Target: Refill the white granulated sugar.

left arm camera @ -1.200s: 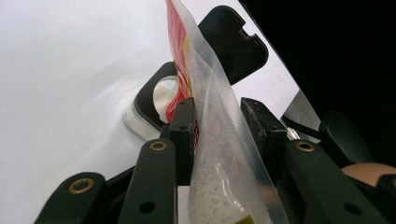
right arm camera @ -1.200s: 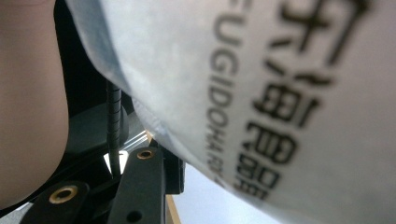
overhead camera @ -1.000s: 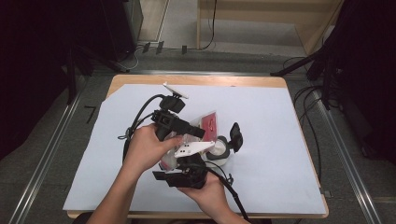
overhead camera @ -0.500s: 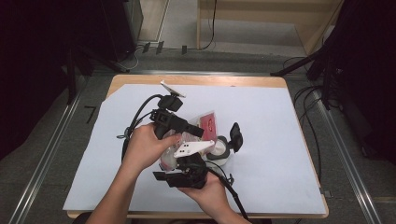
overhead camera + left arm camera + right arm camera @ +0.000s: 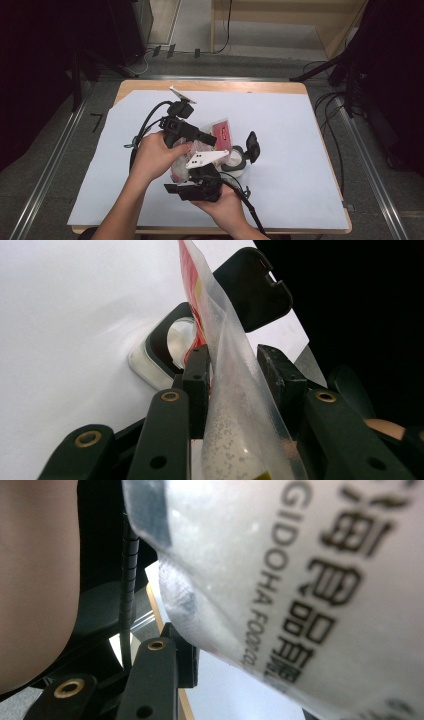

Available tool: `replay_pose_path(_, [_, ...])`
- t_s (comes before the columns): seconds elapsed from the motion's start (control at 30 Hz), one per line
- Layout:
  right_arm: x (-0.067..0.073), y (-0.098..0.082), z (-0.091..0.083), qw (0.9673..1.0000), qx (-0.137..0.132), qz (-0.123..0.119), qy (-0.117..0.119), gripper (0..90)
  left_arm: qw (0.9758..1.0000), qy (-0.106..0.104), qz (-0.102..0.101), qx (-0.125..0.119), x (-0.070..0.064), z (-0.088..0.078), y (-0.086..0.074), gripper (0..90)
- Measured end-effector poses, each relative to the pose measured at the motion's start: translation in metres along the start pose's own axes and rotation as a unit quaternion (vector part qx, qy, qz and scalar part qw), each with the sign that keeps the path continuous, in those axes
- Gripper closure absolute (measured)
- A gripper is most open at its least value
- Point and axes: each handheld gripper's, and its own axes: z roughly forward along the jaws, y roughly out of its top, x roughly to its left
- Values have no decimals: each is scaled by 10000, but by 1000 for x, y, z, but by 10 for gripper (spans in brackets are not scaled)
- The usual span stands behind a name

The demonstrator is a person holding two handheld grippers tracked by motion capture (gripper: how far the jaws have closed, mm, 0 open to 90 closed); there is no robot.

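We clamp the salt bag point(image 5: 220, 134) in both left gripper point(image 5: 202, 136) and right gripper point(image 5: 192, 172), tilted just above the open jar point(image 5: 234, 159).

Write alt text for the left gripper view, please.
A clear plastic bag of white grains, printed red at its top, is clamped between the left claw's two black jaws. Behind it, a small clear container with its black flip lid open stands on white paper.

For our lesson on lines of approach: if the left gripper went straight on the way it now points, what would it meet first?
Probably the clear round jar with the open black lid, just beyond the left gripper and its clear plastic bag of white grains; depth is unclear.
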Motion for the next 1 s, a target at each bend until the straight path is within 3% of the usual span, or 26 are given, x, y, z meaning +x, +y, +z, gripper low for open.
replay_pose_path(0.3, [0, 1, 0, 10000, 46, -9, 0, 635, 10000, -44, -81, -31, 2, 0, 0, 681])
replay_pose_path(1.0, [0, 0, 0, 10000, 23, -4, 6, 635, 10000, 10, -22, -20, -2, 0, 0, 679])
